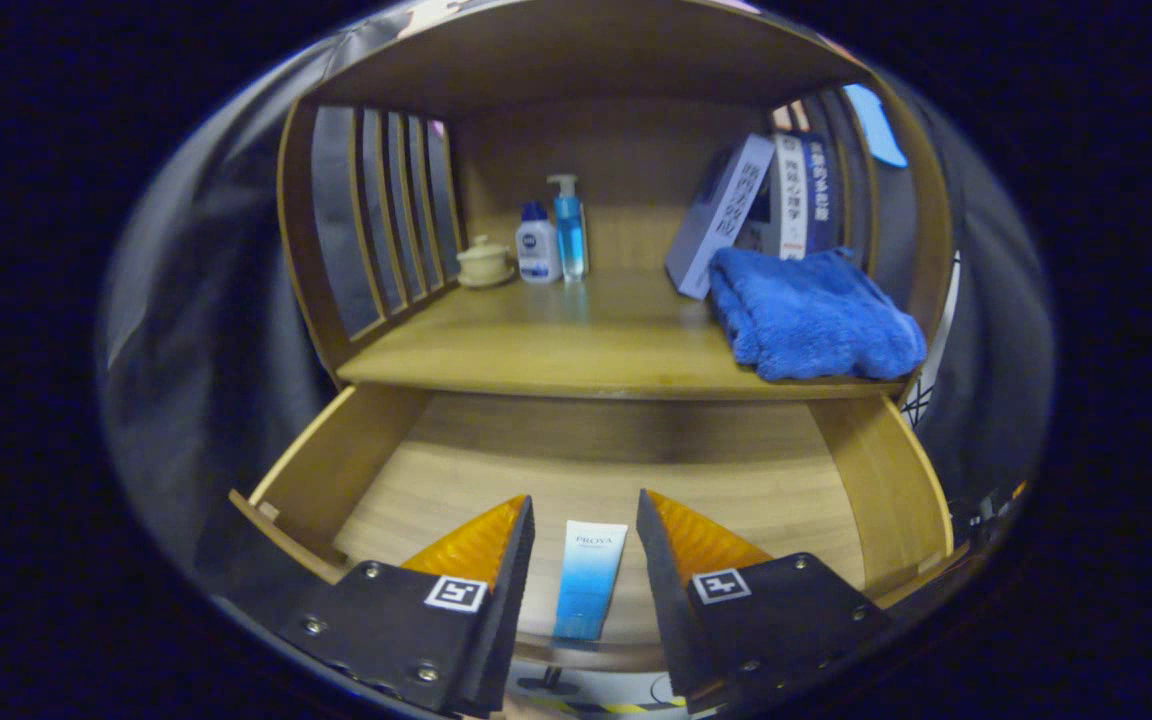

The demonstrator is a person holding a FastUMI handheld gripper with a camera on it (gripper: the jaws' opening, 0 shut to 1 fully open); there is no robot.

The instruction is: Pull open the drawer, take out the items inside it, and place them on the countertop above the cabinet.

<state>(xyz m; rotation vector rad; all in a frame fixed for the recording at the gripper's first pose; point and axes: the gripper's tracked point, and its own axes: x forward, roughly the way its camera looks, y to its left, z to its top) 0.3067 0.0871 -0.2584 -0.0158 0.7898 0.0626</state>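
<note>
So the tube [589,580] is lying flat on the floor of the pulled-out drawer [626,480], right near the drawer's front edge. Its long axis runs front to back, pretty much in line with my fingers, with the white end pointing toward the back of the cabinet and the blue end pointing back at me. Can't really tell which end is the cap from here. My gripper [584,512] has its fingers spread wide, one on each side of the tube, and neither one seems to be touching it, so I'm straddling it, not holding it. The rest of the drawer floor around the tube looks like bare wood. Above the drawer is the countertop [556,350], and there's a folded blue towel [811,315] sitting on its right side, hanging right up to the front edge. Behind the towel a few books [766,205] lean to the right against the side of the cabinet. Toward the back left there's a small lidded pot [484,262], then a white bottle [537,243], then a blue pump bottle [569,228] just beside it, all standing upright.
</note>
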